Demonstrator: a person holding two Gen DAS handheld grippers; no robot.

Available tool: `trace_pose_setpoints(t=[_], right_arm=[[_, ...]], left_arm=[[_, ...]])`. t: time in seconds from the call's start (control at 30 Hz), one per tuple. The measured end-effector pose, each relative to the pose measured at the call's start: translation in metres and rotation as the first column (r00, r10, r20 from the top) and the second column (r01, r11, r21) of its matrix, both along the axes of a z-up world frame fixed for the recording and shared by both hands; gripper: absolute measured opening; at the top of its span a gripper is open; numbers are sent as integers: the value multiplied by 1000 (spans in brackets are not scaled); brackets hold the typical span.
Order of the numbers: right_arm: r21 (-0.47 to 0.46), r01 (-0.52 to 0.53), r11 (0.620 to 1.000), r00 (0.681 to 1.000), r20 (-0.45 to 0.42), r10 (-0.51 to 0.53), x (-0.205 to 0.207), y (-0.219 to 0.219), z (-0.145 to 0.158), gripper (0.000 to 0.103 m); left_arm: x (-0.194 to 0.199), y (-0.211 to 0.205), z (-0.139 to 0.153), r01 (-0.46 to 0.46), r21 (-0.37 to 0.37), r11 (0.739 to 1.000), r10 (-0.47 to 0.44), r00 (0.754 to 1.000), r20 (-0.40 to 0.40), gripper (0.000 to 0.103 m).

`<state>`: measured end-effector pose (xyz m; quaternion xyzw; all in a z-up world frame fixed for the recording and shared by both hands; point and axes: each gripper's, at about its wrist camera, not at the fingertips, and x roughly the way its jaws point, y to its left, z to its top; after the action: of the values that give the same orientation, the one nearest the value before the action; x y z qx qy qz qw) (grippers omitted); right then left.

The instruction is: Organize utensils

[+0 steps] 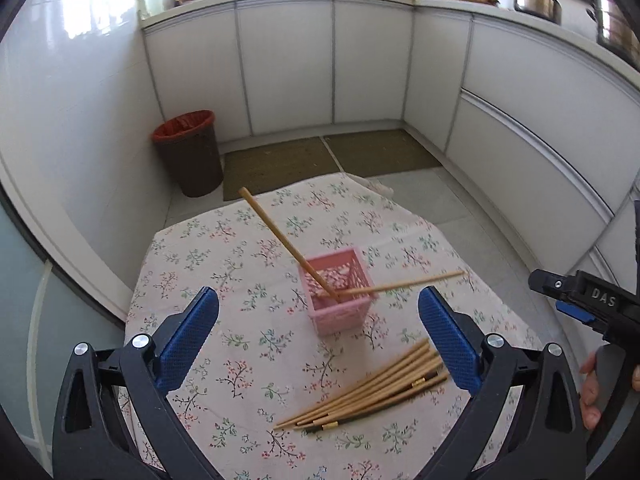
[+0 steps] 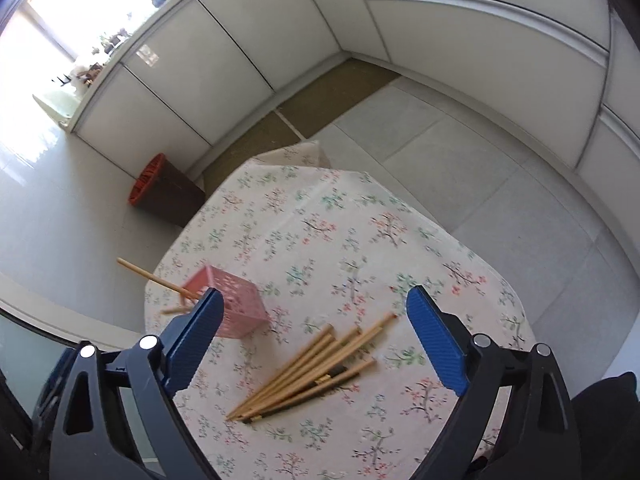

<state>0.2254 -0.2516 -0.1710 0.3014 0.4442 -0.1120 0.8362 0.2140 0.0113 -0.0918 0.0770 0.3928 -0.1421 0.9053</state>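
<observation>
Both grippers hang spread wide and empty over the floral tablecloth [image 1: 240,240].

Left gripper [image 1: 318,320] looks down on the pink basket [image 1: 340,304], where two chopsticks [image 1: 286,242] lean apart out of its top. Right gripper [image 2: 312,334] hovers above the loose pile of chopsticks [image 2: 308,376] lying flat on the cloth just beside the basket, nothing between its blue pads [image 2: 436,344]. A brown bin [image 1: 190,152] stands on the floor beyond.

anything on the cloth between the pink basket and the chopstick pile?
Nothing. Between the pink basket and the chopstick pile there is only bare floral tablecloth; both wrist views show it.
</observation>
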Motion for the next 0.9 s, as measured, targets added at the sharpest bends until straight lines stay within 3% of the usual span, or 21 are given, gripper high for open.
trace_pose_setpoints(t=[0.23, 0.57, 0.6, 0.67, 0.73, 0.9], right_arm=[[-97, 15, 995, 996, -83, -23, -50, -24, -47, 90], [-180, 3, 984, 980, -198, -39, -80, -37, -87, 90], [-188, 9, 982, 979, -201, -48, -82, -40, -89, 90], [-190, 30, 981, 977, -201, -68, -85, -46, -92, 90], [-169, 42, 985, 975, -208, -77, -87, -54, -95, 90], [-116, 78, 990, 971, -218, -102, -91, -68, -104, 90]], left_arm=[[-20, -52, -43, 224, 107, 969, -211, 970, -120, 96], [-33, -120, -115, 464, 195, 864, -394, 865, -312, 95], [-32, -125, -122, 482, 198, 853, -407, 853, -326, 92], [-31, -137, -137, 539, 195, 820, -446, 814, -373, 69], [-28, -147, -156, 589, 188, 786, -476, 770, -425, 56], [-25, -172, -184, 661, 202, 723, -520, 713, -470, 48]])
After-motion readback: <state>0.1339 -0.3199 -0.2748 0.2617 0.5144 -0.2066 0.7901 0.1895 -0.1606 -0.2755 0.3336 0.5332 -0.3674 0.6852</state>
